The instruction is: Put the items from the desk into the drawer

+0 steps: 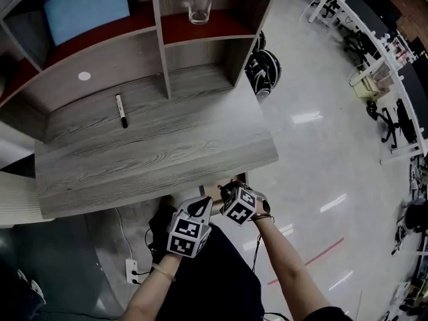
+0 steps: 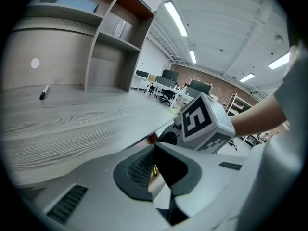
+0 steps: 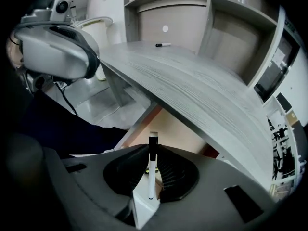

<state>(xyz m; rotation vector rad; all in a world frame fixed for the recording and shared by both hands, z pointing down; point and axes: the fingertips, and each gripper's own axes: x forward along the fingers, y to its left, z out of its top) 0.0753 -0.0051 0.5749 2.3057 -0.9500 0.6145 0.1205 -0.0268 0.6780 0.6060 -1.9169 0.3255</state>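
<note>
My right gripper [image 3: 153,165] is shut on a white marker with a black cap [image 3: 152,170], which stands upright between the pads. The gripper hangs just below the desk's front edge [image 3: 202,114], over the tan inside of the drawer [image 3: 180,126]. In the head view both grippers sit close together under that edge, the right gripper [image 1: 231,188] beside the left gripper [image 1: 200,207]. The left gripper [image 2: 155,150] has its jaws together with nothing held. A second black marker [image 1: 121,110] lies on the grey wooden desk [image 1: 167,152] near the back.
A shelf unit [image 1: 160,52] stands at the back of the desk with a drinking glass [image 1: 199,5] and a blue panel [image 1: 87,7] in it. A power strip [image 1: 132,271] lies on the floor under the desk. A black helmet [image 1: 264,71] is on the floor to the right.
</note>
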